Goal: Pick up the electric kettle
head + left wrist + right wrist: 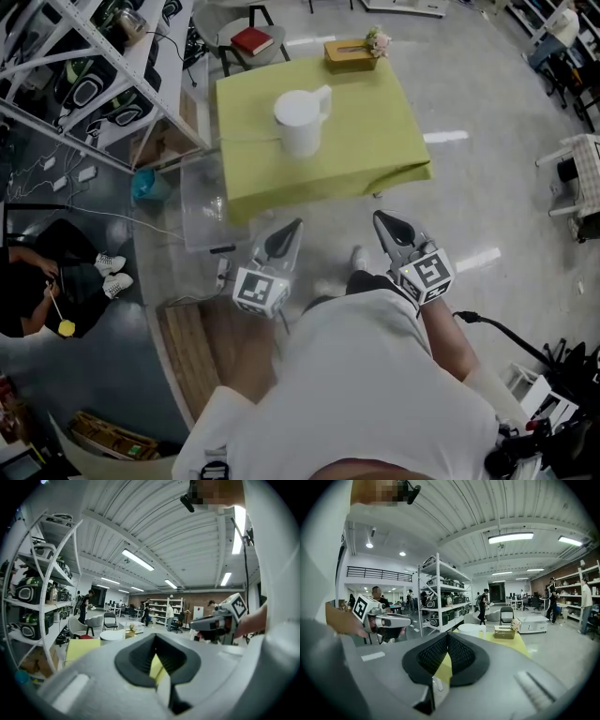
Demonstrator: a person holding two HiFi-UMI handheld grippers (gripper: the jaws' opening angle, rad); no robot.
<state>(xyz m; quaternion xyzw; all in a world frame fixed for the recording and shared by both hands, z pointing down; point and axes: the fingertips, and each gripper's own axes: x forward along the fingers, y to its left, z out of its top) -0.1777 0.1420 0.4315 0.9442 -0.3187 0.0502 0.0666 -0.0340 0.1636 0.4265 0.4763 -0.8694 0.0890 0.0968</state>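
The white electric kettle [300, 122] stands upright on the green bench [375, 150], well ahead of the 2 grippers, handle turned to the far right. The left gripper [287, 232] lines up with it more directly than the right gripper [387, 223]. Both point roughly level from waist height, jaws closed on nothing, though the left pair is harder to read.

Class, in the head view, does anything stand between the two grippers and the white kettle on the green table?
Nothing visible does. Only grey floor and green tablecloth lie between the left gripper, the right gripper and the white plastic electric kettle; the brown tissue box sits beyond it.
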